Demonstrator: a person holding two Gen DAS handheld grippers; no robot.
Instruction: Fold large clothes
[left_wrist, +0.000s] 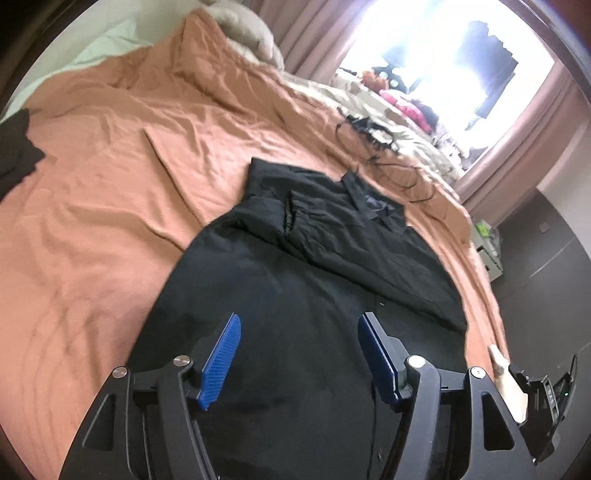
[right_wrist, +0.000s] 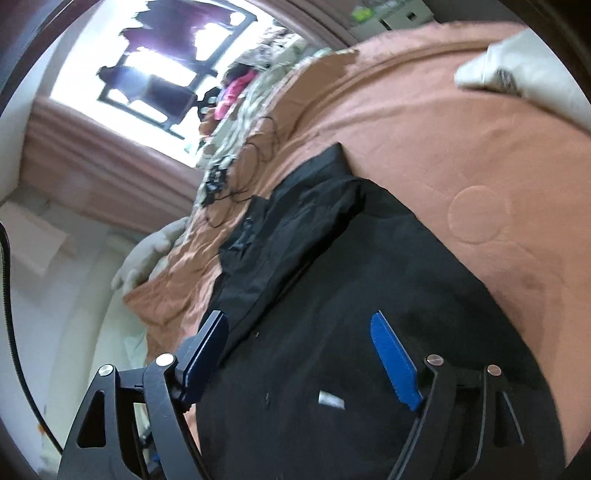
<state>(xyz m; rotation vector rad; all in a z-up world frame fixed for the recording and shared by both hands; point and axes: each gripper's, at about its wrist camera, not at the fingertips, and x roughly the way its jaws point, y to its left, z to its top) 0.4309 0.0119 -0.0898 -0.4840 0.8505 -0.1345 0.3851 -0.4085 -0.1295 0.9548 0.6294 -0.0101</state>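
A large black collared garment lies spread on the orange bedsheet, its sleeves folded in over the body and its collar at the far end. My left gripper hangs above its near hem, blue pads apart, nothing between them. In the right wrist view the same black garment fills the middle, with a small white tag on the cloth. My right gripper hovers over it with its jaws wide and no cloth pinched.
Black cables lie on a patterned blanket beyond the collar. A dark cloth sits at the bed's far left. Pale pillows lie at the head. A bright window with curtains, and the bed's edge, are to the right.
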